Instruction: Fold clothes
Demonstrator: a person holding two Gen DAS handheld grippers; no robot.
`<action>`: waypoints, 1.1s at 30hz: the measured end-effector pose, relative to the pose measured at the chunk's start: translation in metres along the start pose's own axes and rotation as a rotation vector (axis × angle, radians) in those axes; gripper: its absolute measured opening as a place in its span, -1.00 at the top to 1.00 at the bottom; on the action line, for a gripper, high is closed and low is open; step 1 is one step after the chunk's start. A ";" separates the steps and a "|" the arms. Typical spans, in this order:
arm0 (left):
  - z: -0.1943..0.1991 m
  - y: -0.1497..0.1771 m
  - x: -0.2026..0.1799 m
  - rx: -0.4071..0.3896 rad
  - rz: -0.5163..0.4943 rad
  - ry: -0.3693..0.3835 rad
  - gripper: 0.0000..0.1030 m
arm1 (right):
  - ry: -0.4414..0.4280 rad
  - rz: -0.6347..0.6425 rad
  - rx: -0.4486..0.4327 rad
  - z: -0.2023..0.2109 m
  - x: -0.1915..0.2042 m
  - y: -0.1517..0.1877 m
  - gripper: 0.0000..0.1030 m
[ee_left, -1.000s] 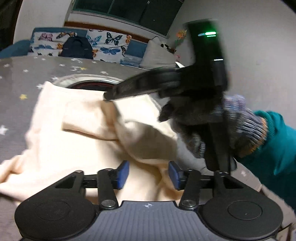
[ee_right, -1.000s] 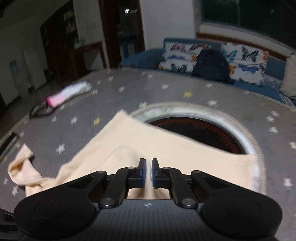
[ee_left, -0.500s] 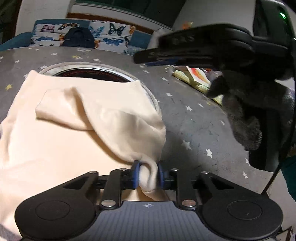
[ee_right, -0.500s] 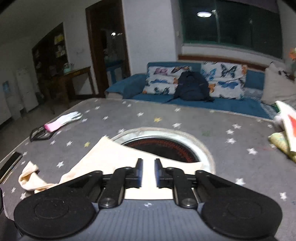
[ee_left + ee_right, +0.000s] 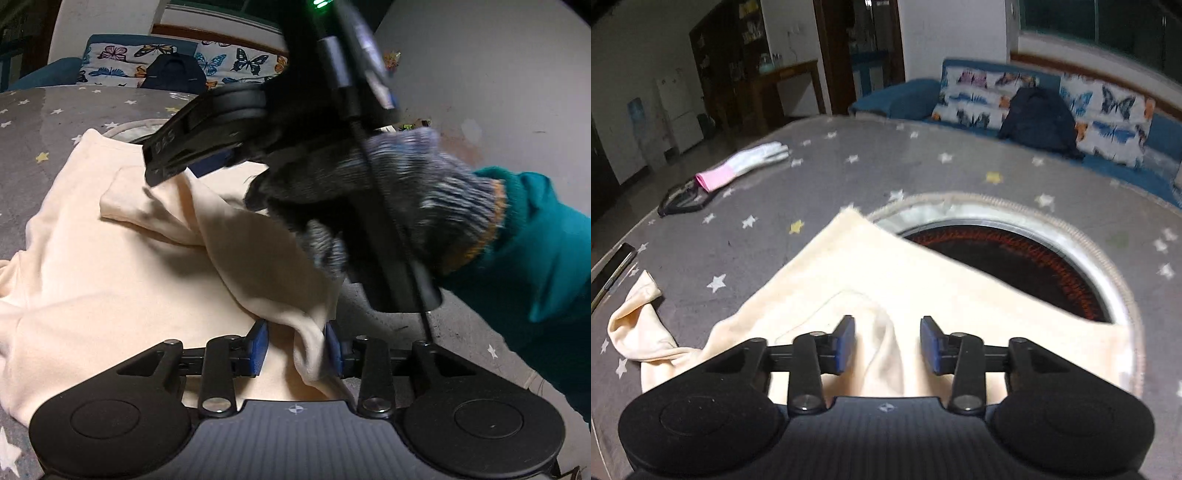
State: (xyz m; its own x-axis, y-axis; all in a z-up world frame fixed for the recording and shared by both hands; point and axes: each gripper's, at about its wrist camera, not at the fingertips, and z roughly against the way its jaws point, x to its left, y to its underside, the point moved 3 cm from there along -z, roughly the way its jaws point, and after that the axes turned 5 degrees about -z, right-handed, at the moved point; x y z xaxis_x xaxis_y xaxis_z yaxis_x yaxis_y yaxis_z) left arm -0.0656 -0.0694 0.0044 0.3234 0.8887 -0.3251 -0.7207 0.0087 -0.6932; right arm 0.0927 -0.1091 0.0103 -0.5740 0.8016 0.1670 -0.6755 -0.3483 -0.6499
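Garment: one cream garment (image 5: 122,266), spread on your bench (image 5: 820,177) with its far edge over the round opening (image 5: 1015,254); one sleeve (image 5: 635,321) trails off to the left in the right wrist view.
Left claw (image 5: 295,345): one, jaws parted, a raised fold of the cream cloth standing between them against the right pad; it grips nothing.
Right claw (image 5: 888,343): one, jaws wide apart over a ridge of the garment, released.
Gloved hand (image 5: 388,206): one, yours, in a grey knit glove, holding the right claw's handle above the cloth.
Bench cover: grey, printed with stars.
White glove (image 5: 746,162): one, pink cuff, far left of the bench.
Sofa (image 5: 1071,110): one, blue, with two butterfly cushions and one dark bag (image 5: 1039,118).
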 end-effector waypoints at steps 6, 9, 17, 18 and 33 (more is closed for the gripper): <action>-0.003 0.001 -0.006 0.006 -0.030 0.034 0.68 | 0.006 -0.017 -0.034 0.013 -0.008 0.006 0.92; -0.003 0.002 -0.010 0.000 -0.053 0.026 0.74 | 0.045 -0.034 -0.123 0.046 -0.018 0.004 0.92; 0.004 0.003 -0.038 -0.055 -0.192 0.036 0.80 | 0.227 -0.131 -0.361 0.156 -0.062 0.031 0.93; 0.004 0.004 -0.044 -0.060 -0.220 0.043 0.80 | 0.262 -0.144 -0.387 0.170 -0.068 0.041 0.93; -0.017 0.040 -0.086 0.030 -0.551 0.139 0.72 | 0.597 -0.531 -0.385 0.245 -0.143 0.205 0.84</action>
State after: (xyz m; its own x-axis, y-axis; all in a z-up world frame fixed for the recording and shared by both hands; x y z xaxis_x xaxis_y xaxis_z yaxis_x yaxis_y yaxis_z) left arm -0.1117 -0.1530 -0.0063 0.7329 0.6803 -0.0033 -0.4386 0.4688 -0.7667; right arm -0.0773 -0.4145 0.0348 0.1804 0.9683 0.1725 -0.5200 0.2428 -0.8190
